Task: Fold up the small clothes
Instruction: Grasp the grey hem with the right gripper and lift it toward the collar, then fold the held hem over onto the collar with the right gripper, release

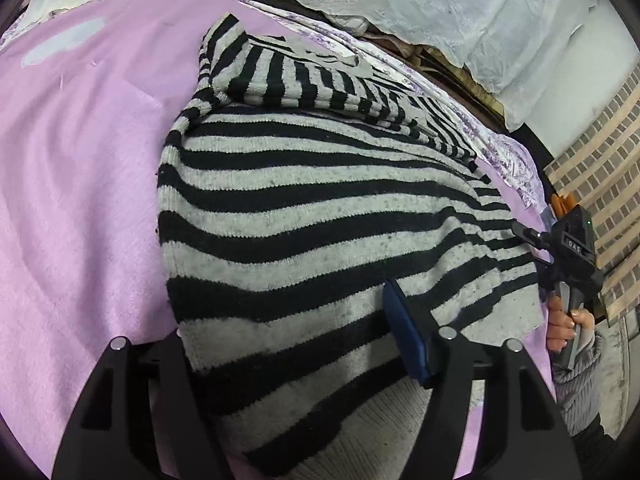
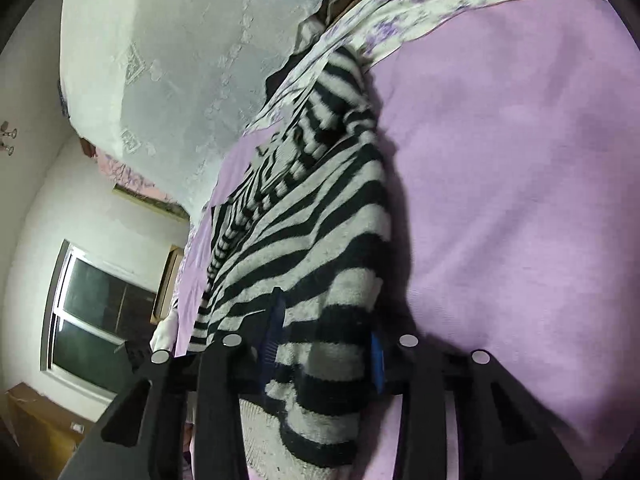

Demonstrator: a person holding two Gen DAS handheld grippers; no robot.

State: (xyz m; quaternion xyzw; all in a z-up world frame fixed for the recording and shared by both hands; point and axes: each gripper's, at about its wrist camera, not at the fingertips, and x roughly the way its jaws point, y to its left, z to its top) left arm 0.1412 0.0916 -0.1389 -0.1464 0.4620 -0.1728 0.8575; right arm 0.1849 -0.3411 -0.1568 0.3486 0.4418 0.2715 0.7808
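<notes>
A black-and-grey striped sweater [image 1: 320, 200] lies on a pink blanket [image 1: 80, 180], with one sleeve folded across its far end. My left gripper [image 1: 288, 320] straddles the near hem with jaws wide. The bare blue face of its right pad [image 1: 404, 328] rests above the knit, and the left fingertip is hidden under the sweater's edge. In the right wrist view, a thick bunch of the sweater [image 2: 320, 240] fills the gap between the blue pads [image 2: 376, 364] of my right gripper [image 2: 325, 316]. That edge looks raised off the blanket [image 2: 520, 200]. A hand [image 1: 564, 328] holds the right gripper [image 1: 528, 236] at the sweater's right corner.
A purple-flowered sheet [image 1: 512, 160] edges the blanket on the far side. Beyond it hangs a white lace cover [image 1: 440, 8]. A brick-patterned surface [image 1: 600, 152] is at the far right. The right wrist view shows a dark window [image 2: 100, 312] and a cardboard box [image 2: 36, 428] to the left.
</notes>
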